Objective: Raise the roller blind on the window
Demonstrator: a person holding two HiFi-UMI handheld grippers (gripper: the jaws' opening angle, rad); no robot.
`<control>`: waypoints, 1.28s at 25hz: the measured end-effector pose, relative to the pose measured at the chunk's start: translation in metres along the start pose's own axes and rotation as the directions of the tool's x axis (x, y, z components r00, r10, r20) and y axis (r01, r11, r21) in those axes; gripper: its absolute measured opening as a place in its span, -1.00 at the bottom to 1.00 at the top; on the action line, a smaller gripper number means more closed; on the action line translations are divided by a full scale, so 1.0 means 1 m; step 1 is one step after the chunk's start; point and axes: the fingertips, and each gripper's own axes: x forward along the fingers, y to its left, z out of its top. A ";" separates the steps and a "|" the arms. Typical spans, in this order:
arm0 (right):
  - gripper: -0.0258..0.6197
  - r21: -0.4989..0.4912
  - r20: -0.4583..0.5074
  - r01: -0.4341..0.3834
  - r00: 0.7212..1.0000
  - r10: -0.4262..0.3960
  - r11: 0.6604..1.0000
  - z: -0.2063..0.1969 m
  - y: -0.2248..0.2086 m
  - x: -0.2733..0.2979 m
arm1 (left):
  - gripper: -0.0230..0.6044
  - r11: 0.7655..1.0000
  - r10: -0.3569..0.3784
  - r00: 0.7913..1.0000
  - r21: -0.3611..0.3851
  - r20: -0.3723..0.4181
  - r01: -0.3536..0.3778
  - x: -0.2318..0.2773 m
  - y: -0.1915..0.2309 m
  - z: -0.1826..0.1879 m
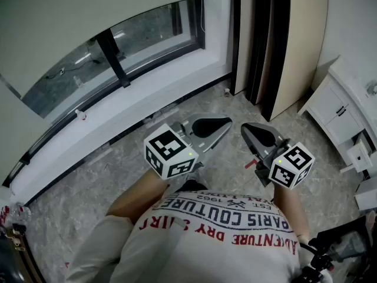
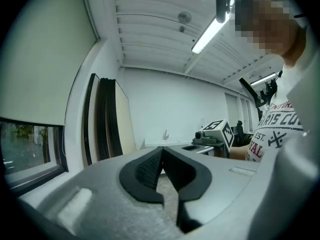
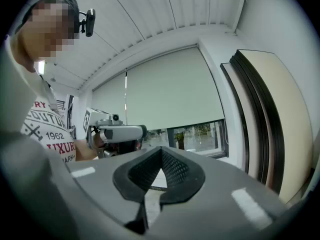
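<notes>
Nearest, head view is showing the person's printed T-shirt point(image 1: 218, 229) filling the bottom edge. Just past it, L tongs point(image 1: 221, 125) and R tongs point(image 1: 250, 131) are hovering side by side over the marbled floor point(image 1: 118, 175), tips angling toward each other and touching nothing. Each tongs' own view is showing black pads point(image 2: 145, 171) meeting at the tip w/ nothing btwn them, so both are fully closed & empty. L gripper view is also catching the R tongs off to its right, plus a ceiling strip light point(image 2: 210, 31) that head view isn't showing. Only head view is giving the white cabinet point(image 1: 341, 111) at right. Farther off, dark-edged panels point(image 1: 277, 40) are standing against the wall beside the window point(image 1: 118, 46). Roller blind point(image 3: 170, 89) is hanging well ahead of both tongs, covering most of the window. R gripper view is showing its bottom edge w/ a strip of glass below.
</notes>
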 end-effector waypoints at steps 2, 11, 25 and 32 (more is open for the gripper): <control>-0.92 0.007 0.004 -0.003 1.000 0.003 1.000 0.000 0.000 -0.001 | -0.92 1.000 0.002 1.000 0.000 -0.007 -0.002 0.000 -0.002 -0.001; -0.92 0.048 0.041 -0.038 0.999 0.036 0.998 0.005 -0.001 0.008 | -0.92 1.000 0.016 0.999 -0.007 -0.036 -0.016 0.004 0.003 -0.010; -0.92 0.075 0.000 -0.056 0.998 0.056 0.996 -0.007 -0.033 0.039 | -0.92 0.999 0.011 0.999 -0.053 -0.048 -0.013 0.024 0.048 -0.031; -0.92 0.090 -0.013 -0.091 0.996 0.093 0.992 -0.012 -0.086 0.090 | -0.92 0.996 0.024 0.998 -0.079 -0.064 -0.029 0.049 0.117 -0.048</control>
